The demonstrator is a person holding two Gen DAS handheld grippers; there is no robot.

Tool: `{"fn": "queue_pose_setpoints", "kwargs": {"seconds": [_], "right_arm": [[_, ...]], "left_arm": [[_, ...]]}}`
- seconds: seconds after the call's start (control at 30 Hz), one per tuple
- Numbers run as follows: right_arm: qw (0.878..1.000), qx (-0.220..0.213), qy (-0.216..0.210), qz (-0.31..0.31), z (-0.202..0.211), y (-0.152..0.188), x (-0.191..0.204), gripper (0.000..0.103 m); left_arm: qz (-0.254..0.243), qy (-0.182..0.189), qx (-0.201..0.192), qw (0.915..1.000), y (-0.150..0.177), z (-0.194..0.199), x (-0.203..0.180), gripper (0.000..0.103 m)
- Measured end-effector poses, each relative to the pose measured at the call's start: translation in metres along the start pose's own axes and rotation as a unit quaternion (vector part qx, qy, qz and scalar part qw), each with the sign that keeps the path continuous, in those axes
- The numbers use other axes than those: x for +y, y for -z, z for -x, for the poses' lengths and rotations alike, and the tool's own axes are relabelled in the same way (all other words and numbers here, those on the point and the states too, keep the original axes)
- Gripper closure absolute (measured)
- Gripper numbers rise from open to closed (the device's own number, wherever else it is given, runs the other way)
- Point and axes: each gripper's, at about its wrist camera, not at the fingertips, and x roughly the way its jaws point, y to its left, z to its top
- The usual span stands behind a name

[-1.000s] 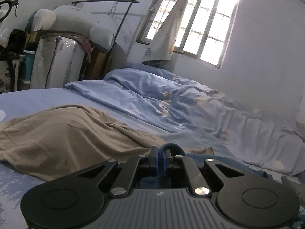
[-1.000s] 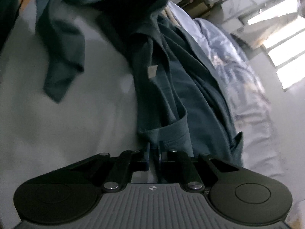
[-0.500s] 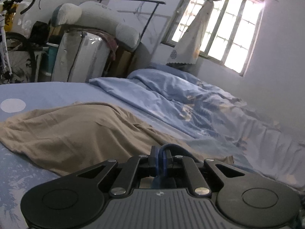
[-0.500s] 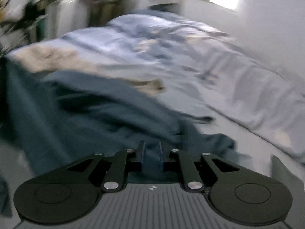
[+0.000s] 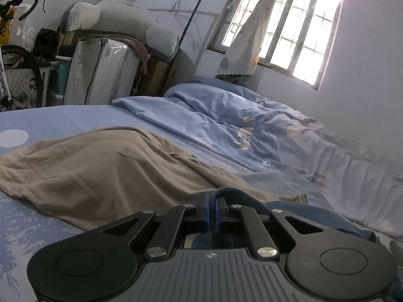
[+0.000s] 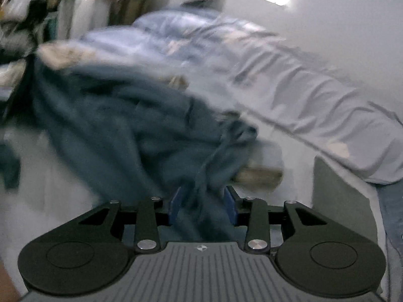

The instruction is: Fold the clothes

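Cloth sits between both pairs of jaws, so start there. Your left gripper (image 5: 211,207) is clenched on a fold of the blue garment (image 5: 314,216), which bulges up just past the pads and trails off to their right across the bed (image 5: 63,118). Your right gripper (image 6: 203,201) has just been opening: its jaws stand apart with a twist of the same blue cloth hanging loose between them, the pads not pressing on it. That view is blurred, so finer detail is lost.

Ahead of the right jaws the garment lies heaped and rumpled, not flat. Beyond the left jaws and to their left, a tan garment (image 5: 95,168) is spread over the sheet. Farther still, the duvet (image 5: 239,125) is bunched along the wall under the window (image 5: 289,30).

You look to be in the laying-out step: one end let go, the other pinned. Next, free the right jaws from the hanging strand, then find a clean edge or corner in the heap and draw it away from the left grip to flatten the cloth before any fold.
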Motion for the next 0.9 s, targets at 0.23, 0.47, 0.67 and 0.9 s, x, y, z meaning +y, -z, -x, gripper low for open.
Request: {"fn": "queue_pose_setpoints", "kwargs": {"seconds": [0.23, 0.47, 0.67, 0.9], "right_arm": [[0.996, 0.028, -0.008, 0.089, -0.024, 0.013, 0.033, 0.066], [0.994, 0.050, -0.015, 0.101, -0.049, 0.014, 0.033, 0.085], [0.998, 0.032, -0.019, 0.055, -0.028, 0.012, 0.024, 0.093], [0.999, -0.003, -0.029, 0.022, 0.015, 0.012, 0.029, 0.095]], "left_arm": [[-0.015, 0.003, 0.000, 0.9999, 0.004, -0.001, -0.007, 0.100], [-0.024, 0.007, 0.002, 0.9997, 0.005, -0.002, -0.011, 0.100], [-0.029, 0.012, 0.011, 0.9994, 0.005, -0.003, -0.012, 0.100], [-0.019, 0.020, 0.060, 0.9978, 0.010, -0.010, -0.009, 0.059]]}}
